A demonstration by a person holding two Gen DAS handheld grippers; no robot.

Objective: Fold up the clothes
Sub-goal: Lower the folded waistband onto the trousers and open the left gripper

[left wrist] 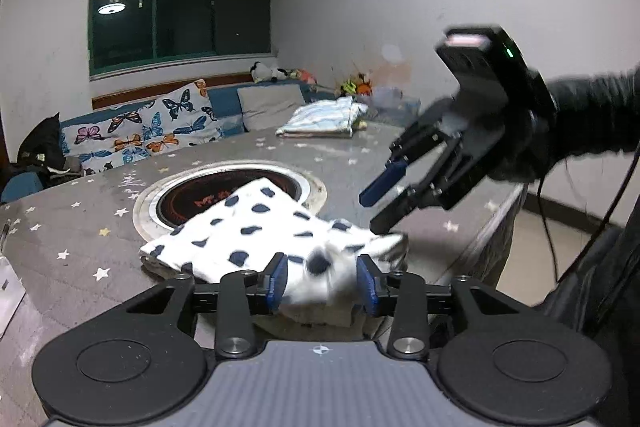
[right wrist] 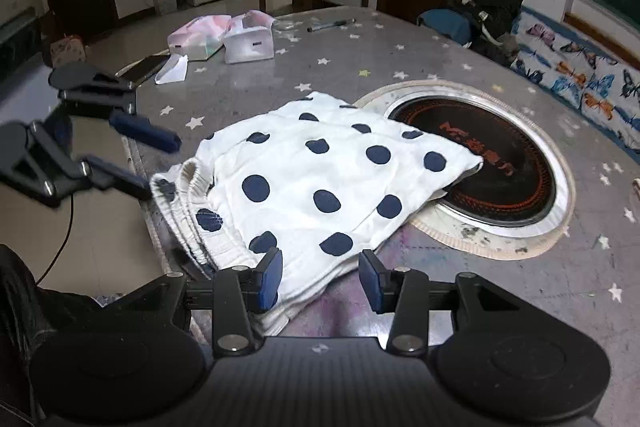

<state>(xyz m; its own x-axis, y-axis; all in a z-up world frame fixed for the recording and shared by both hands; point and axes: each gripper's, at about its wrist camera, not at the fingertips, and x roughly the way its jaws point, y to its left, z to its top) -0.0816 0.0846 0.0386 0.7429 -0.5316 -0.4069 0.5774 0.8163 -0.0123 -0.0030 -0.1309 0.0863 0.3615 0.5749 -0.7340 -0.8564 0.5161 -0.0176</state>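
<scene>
Both my tools gape wide, holding nothing: left tool (left wrist: 321,281) and right tool (right wrist: 320,279) straddle polka-dot garment (right wrist: 320,179) at surface (right wrist: 480,279) edge.

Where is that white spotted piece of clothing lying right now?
The polka-dot garment lies on the star-patterned table, its far end overlapping the round cooktop, its near edge between both grippers.

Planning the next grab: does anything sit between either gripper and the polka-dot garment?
Nothing visible does. The polka-dot garment lies right at the open left gripper and open right gripper; the tissue packs sit far behind.
</scene>
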